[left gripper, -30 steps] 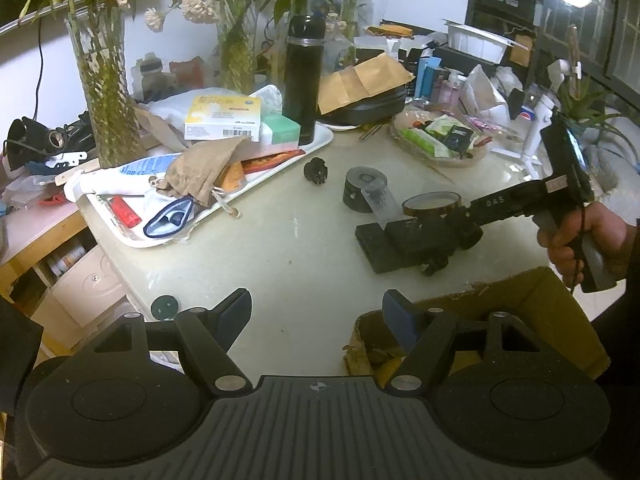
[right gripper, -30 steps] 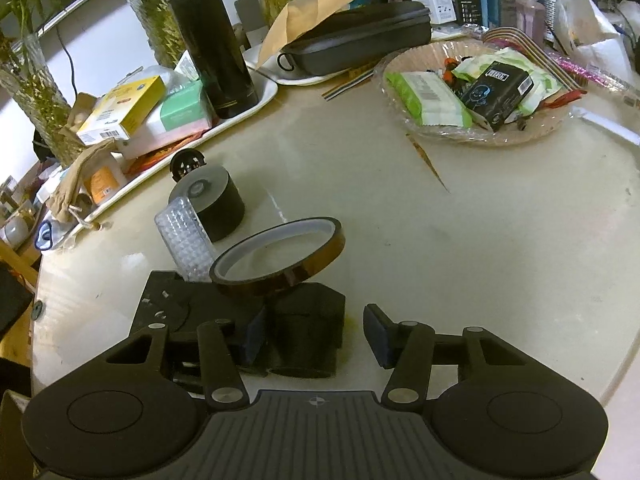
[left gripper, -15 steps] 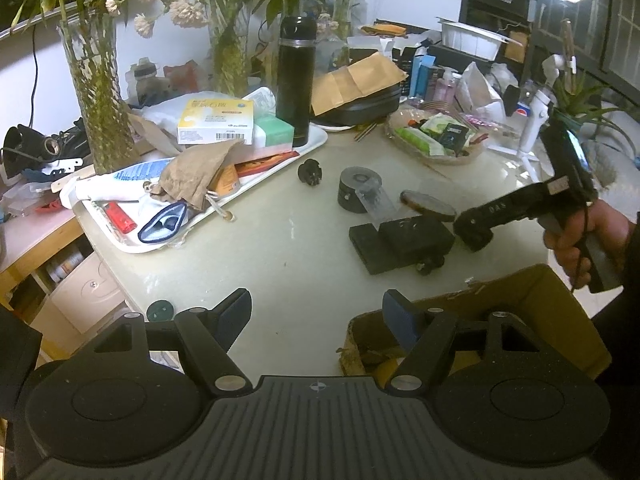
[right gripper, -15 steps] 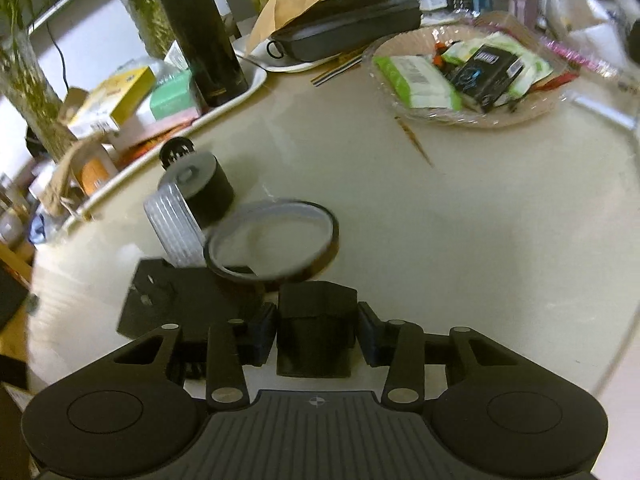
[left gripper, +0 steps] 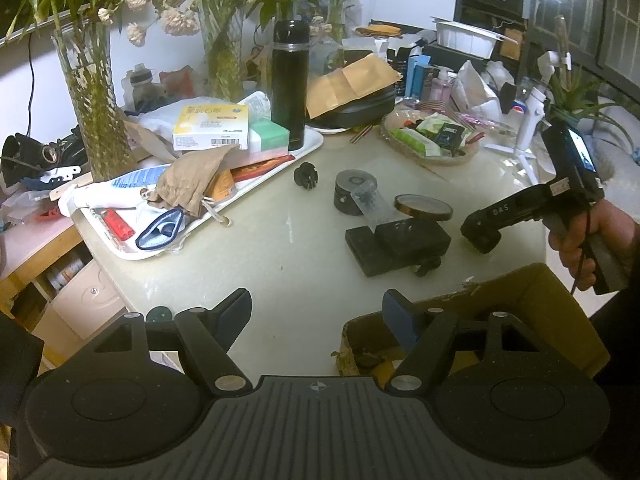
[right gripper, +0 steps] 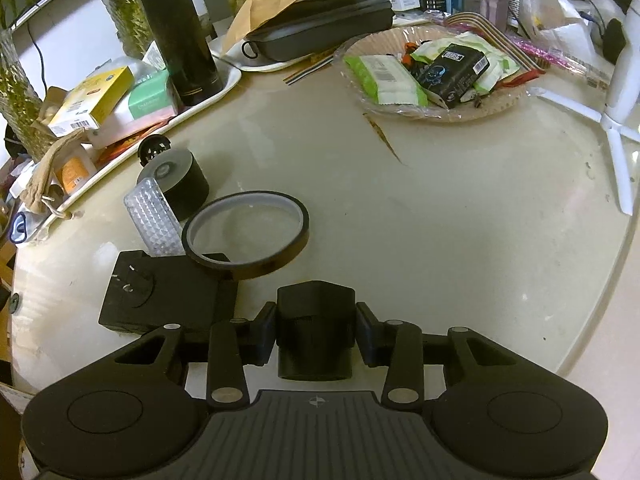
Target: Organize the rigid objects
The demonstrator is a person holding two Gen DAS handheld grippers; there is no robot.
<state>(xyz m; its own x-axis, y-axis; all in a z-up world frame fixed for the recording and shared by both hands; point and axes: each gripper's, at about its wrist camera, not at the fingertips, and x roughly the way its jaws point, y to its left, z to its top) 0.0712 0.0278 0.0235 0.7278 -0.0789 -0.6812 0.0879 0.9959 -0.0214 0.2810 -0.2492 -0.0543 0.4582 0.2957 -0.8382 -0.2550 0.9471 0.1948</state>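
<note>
While right gripper is clamping small black block between both pads, pick step is looking done; block is sitting just beside flat black plug adapter, on side away from tray. Amber tape roll is leaning on adapter's far edge, clear ridged piece and grey cylinder lying beyond. Next move likely: lifting clear, carrying to cardboard box near adapter. Hand is gripping handle, tool pitching steeply down. Left gripper is hanging wide, empty, over box rim.
</note>
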